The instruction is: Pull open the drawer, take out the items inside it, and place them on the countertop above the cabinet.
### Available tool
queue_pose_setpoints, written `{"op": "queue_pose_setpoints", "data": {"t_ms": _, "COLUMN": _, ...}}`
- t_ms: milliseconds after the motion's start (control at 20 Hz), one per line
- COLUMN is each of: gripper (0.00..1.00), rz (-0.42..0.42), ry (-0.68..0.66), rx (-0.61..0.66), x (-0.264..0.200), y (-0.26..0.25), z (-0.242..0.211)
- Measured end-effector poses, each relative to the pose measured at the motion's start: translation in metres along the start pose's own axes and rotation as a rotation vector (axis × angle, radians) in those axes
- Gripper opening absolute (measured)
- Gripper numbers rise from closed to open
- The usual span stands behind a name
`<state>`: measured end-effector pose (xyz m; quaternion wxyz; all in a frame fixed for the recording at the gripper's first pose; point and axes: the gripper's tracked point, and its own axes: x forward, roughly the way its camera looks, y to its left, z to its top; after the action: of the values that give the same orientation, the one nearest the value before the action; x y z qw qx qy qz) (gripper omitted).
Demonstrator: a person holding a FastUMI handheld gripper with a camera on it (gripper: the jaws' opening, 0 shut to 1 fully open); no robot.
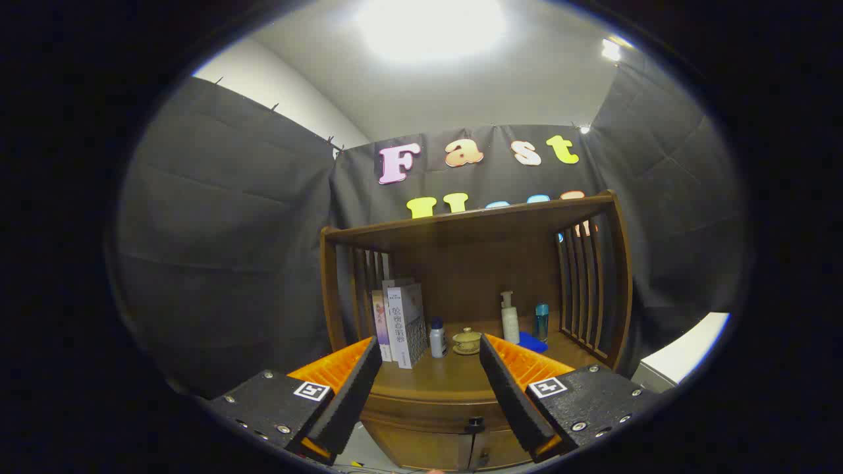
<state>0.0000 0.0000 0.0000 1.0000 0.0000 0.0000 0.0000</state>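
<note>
From where I'm driving, the claw (pixel 421 388) is spread wide and holding nothing, hanging in front of the wooden cabinet (pixel 461 263) and well short of it. Going left to right on the counter (pixel 421 382): a few upright books (pixel 402 322) stand against the left slats, a small grey bottle (pixel 438 338) sits just beside them, then a lidded teacup on a saucer (pixel 467 340), a white pump bottle (pixel 510 319), and a blue bottle (pixel 541 322) with a flat blue object (pixel 532 342) lying in front of it. The drawer (pixel 428 415) is below the counter's front edge, between my two fingers, and as far as I can judge it is closed, so nothing has been taken out yet. A dark knob (pixel 475 424) shows lower down near the right finger; I cannot tell whether it belongs to the drawer or to a door beneath it. That is my main worry: if I close on the wrong handle, I swing a door instead of sliding the drawer. A shallow grip could also slip off the small knob mid-pull. And with the counter already crowded, placing drawer items carelessly could topple the grey bottle or knock the teacup.
</note>
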Motion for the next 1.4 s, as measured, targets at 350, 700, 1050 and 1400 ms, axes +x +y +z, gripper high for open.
{"op": "queue_pose_setpoints", "data": {"t_ms": 350, "gripper": 0.95, "rz": -0.044, "ry": 0.083, "rx": -0.183, "x": 0.011, "y": -0.013, "z": -0.034}}
{"op": "queue_pose_setpoints", "data": {"t_ms": 700, "gripper": 0.94, "rz": -0.095, "ry": 0.057, "rx": -0.318, "x": 0.014, "y": -0.022, "z": -0.035}}
{"op": "queue_pose_setpoints", "data": {"t_ms": 1050, "gripper": 0.94, "rz": -0.090, "ry": 0.068, "rx": -0.288, "x": 0.021, "y": -0.027, "z": -0.051}}
{"op": "queue_pose_setpoints", "data": {"t_ms": 1400, "gripper": 0.95, "rz": -0.133, "ry": 0.141, "rx": -0.168, "x": 0.036, "y": -0.050, "z": -0.104}}
